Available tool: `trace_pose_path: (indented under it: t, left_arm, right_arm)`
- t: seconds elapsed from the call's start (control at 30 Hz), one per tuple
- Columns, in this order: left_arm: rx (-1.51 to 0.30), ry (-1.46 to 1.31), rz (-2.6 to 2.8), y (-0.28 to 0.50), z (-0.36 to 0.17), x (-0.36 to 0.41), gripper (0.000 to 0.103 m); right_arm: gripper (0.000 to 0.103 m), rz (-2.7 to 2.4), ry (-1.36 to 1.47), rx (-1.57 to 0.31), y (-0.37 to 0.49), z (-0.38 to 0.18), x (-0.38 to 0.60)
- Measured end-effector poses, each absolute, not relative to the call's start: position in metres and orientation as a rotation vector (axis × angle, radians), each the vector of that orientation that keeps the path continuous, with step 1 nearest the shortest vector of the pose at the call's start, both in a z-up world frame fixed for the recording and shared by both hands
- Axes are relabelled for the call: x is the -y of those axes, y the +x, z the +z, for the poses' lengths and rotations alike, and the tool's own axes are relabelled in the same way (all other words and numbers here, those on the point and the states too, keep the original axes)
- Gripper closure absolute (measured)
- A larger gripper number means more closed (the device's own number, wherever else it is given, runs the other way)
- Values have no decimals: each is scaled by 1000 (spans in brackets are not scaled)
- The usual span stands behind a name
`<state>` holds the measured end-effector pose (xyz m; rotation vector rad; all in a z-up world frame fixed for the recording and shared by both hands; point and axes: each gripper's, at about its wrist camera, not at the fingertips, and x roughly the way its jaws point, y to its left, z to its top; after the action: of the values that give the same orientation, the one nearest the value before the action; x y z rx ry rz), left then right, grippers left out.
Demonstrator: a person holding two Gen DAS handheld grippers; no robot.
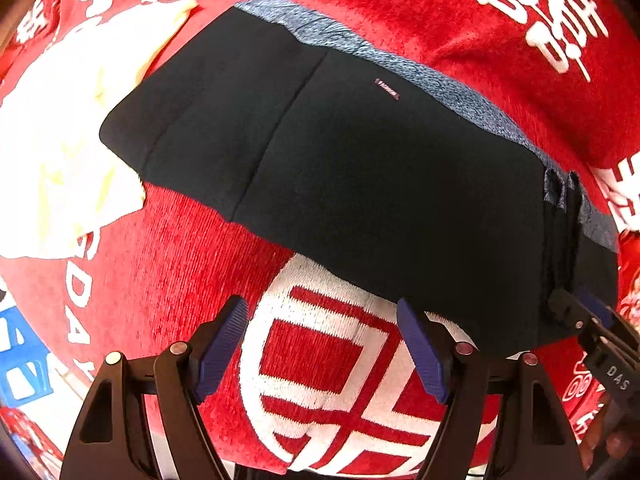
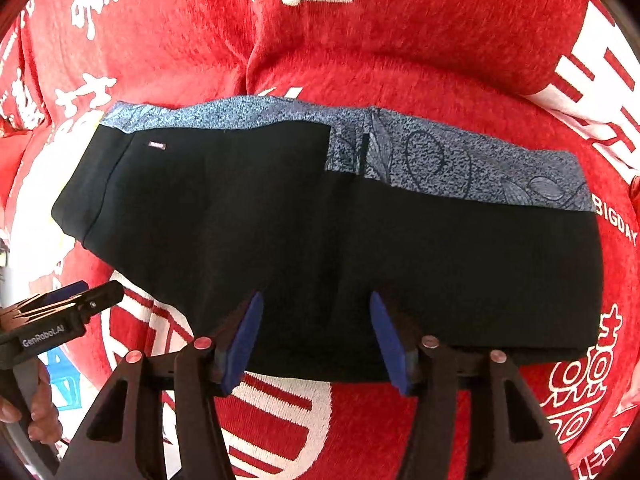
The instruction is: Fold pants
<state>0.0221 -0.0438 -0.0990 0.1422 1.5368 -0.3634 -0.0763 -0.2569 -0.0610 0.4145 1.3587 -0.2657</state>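
The black pants (image 1: 360,168) with a blue-grey patterned waistband (image 1: 400,68) lie folded flat on the red cloth. In the right wrist view the pants (image 2: 320,240) fill the middle, waistband (image 2: 440,160) at the far side. My left gripper (image 1: 322,344) is open and empty, just short of the pants' near edge. My right gripper (image 2: 316,340) is open, its fingers over the near edge of the pants, nothing between them. The right gripper also shows at the right edge of the left wrist view (image 1: 588,320), and the left gripper at the left edge of the right wrist view (image 2: 80,300).
A red plush cloth (image 2: 360,40) with white characters covers the surface. A pale yellow-white garment (image 1: 60,140) lies left of the pants. A blue and white item (image 1: 20,360) sits at the lower left edge.
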Motion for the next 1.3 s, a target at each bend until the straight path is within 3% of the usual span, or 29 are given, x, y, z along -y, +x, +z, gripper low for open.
trace_pose_path:
  t: [0.63,0.7,0.77,1.0,1.2,1.23,1.3]
  left_arm:
    - [-1510,27,-479,32,-87,16,26]
    - [-1513,-11,-481,35,-86,13,18]
    - [-1511,-65,-480,39,-86,7,17]
    - [-1525,-115,-436,56,-94,-12,17]
    - [-1457,-84,-428,89,-86,-4,17]
    - [-1452,-85,-424,95,-85,-1,17]
    - [-1467,-102,-412,106,-89,5,12]
  right_arm:
    - [39,-205,377,-1321,-64,-44,225]
    - [39,-208,374,-1305,-59,-41,225]
    - [39,-215,369,-1287,-52,-39,227]
    - [39,-232,370,-1397,-40,-81,229]
    - [39,-193,356,-1344,-25,-69,224]
    - [42,-193,350,-1332,-18,-67,226]
    - [58,-184,348,-1315,3,-64,231]
